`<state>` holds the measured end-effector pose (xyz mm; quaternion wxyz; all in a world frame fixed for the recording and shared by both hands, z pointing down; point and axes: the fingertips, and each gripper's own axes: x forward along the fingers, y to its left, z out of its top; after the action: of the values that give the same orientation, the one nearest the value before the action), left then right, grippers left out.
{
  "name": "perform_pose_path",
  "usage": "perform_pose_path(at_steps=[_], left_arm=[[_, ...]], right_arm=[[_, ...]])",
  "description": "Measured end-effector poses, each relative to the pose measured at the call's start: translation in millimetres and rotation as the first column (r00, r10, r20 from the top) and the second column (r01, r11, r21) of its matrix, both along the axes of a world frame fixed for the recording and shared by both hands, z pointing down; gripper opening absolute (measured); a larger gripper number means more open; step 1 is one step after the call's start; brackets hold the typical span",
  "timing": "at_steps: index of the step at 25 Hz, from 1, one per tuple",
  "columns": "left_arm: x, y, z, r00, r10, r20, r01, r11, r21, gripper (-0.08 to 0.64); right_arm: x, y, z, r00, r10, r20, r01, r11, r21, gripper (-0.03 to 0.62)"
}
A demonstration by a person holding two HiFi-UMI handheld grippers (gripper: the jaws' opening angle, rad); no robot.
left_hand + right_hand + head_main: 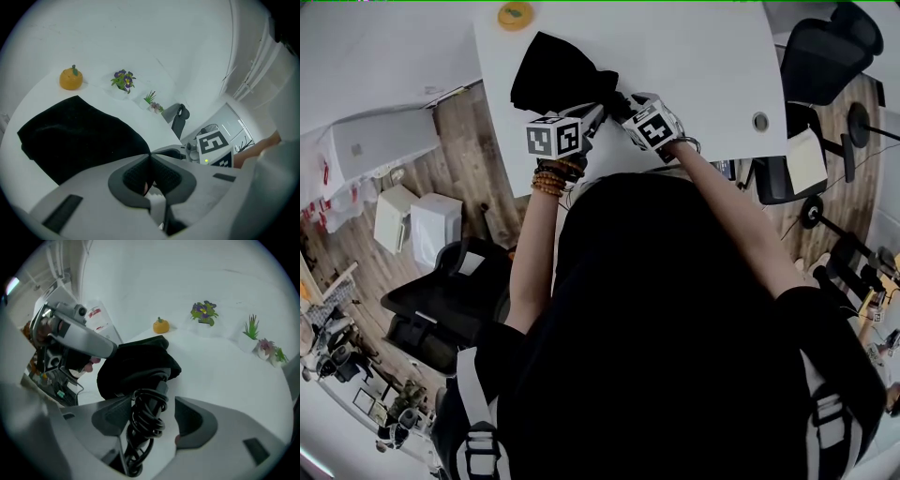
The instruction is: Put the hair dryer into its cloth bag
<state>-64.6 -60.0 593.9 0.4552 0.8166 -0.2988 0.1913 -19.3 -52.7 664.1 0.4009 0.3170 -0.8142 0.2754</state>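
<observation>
Currently left gripper (149, 157) jaws pinched shut on cloth bag (558, 70) edge on bench (694, 56); right gripper (149, 404) jaws wide apart around hair dryer (157, 385) handle with coiled cord (143, 423), sticking out of bag.

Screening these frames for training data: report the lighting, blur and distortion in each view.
Head view: strong fisheye bending the white table edge, even light, the cloth bag a featureless black mass. Left gripper view: round dark vignette, washed-out table, sharp orange ornament. Right gripper view: coiled cord close up and slightly soft, no glare.
</observation>
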Motion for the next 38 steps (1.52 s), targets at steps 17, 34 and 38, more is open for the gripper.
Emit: perform_pose_path(at_steps=[17, 34, 38], left_arm=[[4, 5, -4, 1.000, 0.022, 0.008, -0.023, 1.000, 0.008, 0.032], [-16, 10, -7, 1.000, -0.014, 0.015, 0.014, 1.000, 0.014, 0.032], [-12, 16, -2, 1.000, 0.006, 0.019, -0.006, 1.000, -0.001, 0.032]], right_arm=[[8, 27, 7, 0.996, -0.086, -0.008, 0.085, 0.993, -0.082, 0.240], [-25, 36, 17, 0.966, -0.257, -0.027, 0.256, 0.966, -0.029, 0.279], [-25, 31, 19, 0.971, -0.236, -0.042, 0.236, 0.972, -0.016, 0.144]])
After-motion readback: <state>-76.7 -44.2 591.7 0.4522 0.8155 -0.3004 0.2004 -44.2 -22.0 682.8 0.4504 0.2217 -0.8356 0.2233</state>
